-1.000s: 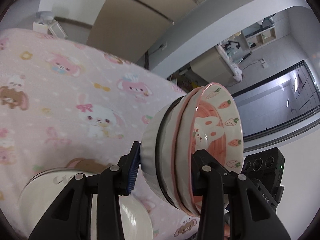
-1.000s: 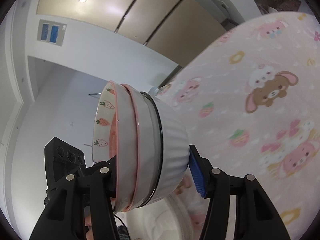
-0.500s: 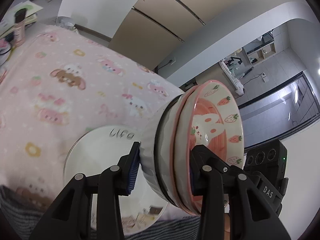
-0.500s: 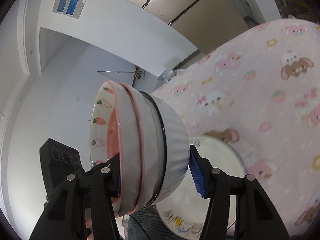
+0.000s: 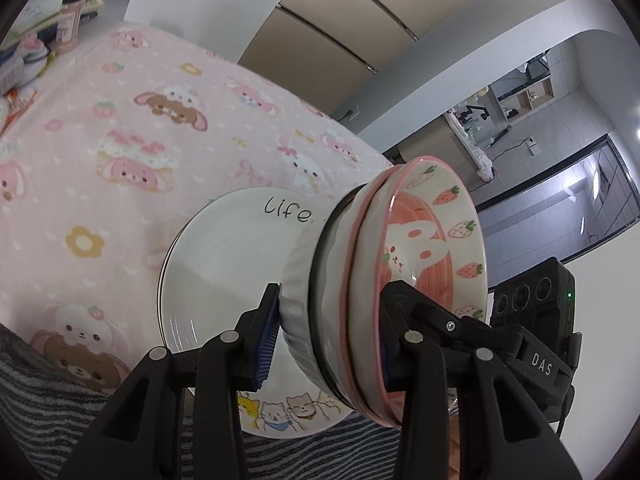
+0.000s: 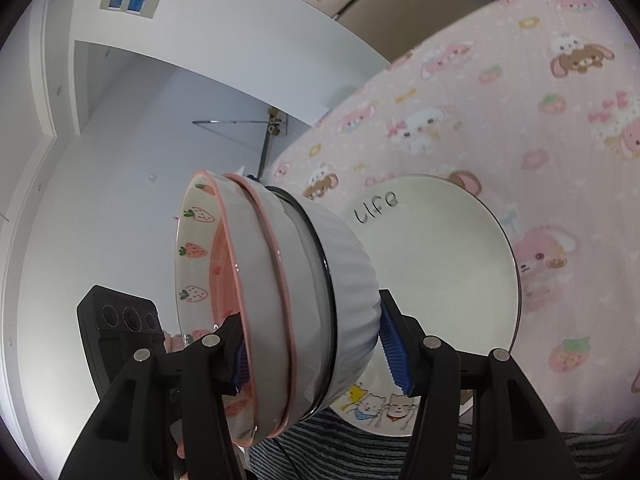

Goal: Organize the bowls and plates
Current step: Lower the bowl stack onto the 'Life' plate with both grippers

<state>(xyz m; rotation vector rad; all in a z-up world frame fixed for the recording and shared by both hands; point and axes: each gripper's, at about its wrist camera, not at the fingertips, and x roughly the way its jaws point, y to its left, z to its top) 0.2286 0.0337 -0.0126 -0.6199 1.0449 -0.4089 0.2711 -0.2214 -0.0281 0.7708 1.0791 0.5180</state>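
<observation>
— Because three nested bowls (image 5: 384,280) make a wide load, the left gripper (image 5: 326,340) and right gripper (image 6: 316,356) each clench opposite sides of the stack, one pad on the ribbed base, one inside the top bowl.
— Where is it?
— Aloft, tipped sideways, over the white plate (image 5: 224,264) at nine o'clock.
— Obstacles?
— Only a pink bottle (image 5: 72,20), far off at eleven o'clock on the pink cloth (image 5: 120,128).

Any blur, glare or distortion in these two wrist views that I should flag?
Left wrist view: strong fisheye bending and dark corners; the stack of bowls and white plate are sharp; window glare at far right. Right wrist view: same bending; the stack is sharp, its underside shaded; soft sheen on the plate.
</observation>
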